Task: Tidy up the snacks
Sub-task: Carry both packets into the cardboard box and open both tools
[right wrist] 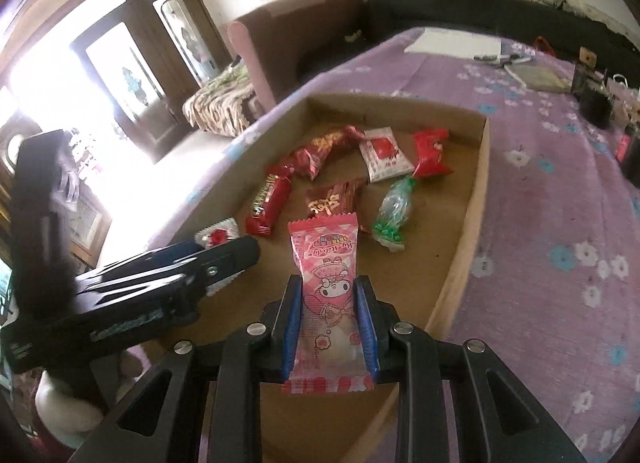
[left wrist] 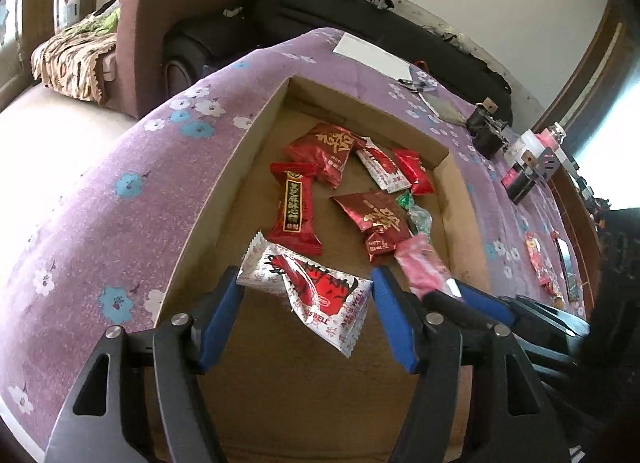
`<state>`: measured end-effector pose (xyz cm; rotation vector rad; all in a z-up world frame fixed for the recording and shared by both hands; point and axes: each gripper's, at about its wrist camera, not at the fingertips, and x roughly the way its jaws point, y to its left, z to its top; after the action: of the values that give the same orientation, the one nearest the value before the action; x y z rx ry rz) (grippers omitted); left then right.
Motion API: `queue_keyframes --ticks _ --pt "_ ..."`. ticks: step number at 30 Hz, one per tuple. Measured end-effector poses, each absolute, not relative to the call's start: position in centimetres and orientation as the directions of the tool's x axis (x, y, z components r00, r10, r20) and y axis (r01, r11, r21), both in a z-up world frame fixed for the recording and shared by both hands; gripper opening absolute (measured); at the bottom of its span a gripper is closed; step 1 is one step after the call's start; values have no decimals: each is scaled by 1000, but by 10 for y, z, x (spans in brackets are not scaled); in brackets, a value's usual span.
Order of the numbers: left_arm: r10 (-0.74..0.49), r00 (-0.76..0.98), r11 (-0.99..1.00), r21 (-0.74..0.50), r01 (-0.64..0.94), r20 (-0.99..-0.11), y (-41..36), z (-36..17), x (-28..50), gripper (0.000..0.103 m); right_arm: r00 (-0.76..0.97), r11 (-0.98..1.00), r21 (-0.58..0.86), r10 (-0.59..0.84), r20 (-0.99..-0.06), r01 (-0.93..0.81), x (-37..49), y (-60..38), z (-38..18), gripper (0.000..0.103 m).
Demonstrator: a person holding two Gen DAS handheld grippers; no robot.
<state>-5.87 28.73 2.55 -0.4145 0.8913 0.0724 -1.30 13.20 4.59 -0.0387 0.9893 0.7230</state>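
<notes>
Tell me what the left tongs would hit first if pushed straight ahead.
Probably the white-and-red snack packet lying between the open left tongs, on the cardboard box floor; depth is uncertain.

Your left gripper (right wrist: pixel 168 275) hides most of the white-and-red snack packet (right wrist: pixel 218 235); the shallow brown cardboard tray (left wrist: pixel 248 143) runs off frame below.

One cardboard tray (left wrist: pixel 224 199) holds the snacks; counted across both views: two dark red packets with gold script (left wrist: pixel 320 153), one long red bar packet (left wrist: pixel 294 207), one small bright red packet (left wrist: pixel 414 171), two white-and-red packets (left wrist: pixel 382 169), one green-ended clear candy (right wrist: pixel 394 209), one pink packet (right wrist: pixel 328 287); two grippers; outside the tray, one white sheet of paper (left wrist: pixel 372 53)
</notes>
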Motion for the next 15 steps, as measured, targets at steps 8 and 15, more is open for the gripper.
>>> queue_keyframes --ticks 8,15 --pt "-152 640 893 -382 -237 -753 295 29 -64 71 348 783 271 519 -781 -559 -7 138 39 29" --pt "-120 677 878 -395 -269 -726 298 46 -79 71 396 777 244 531 -749 -581 -19 135 57 35"
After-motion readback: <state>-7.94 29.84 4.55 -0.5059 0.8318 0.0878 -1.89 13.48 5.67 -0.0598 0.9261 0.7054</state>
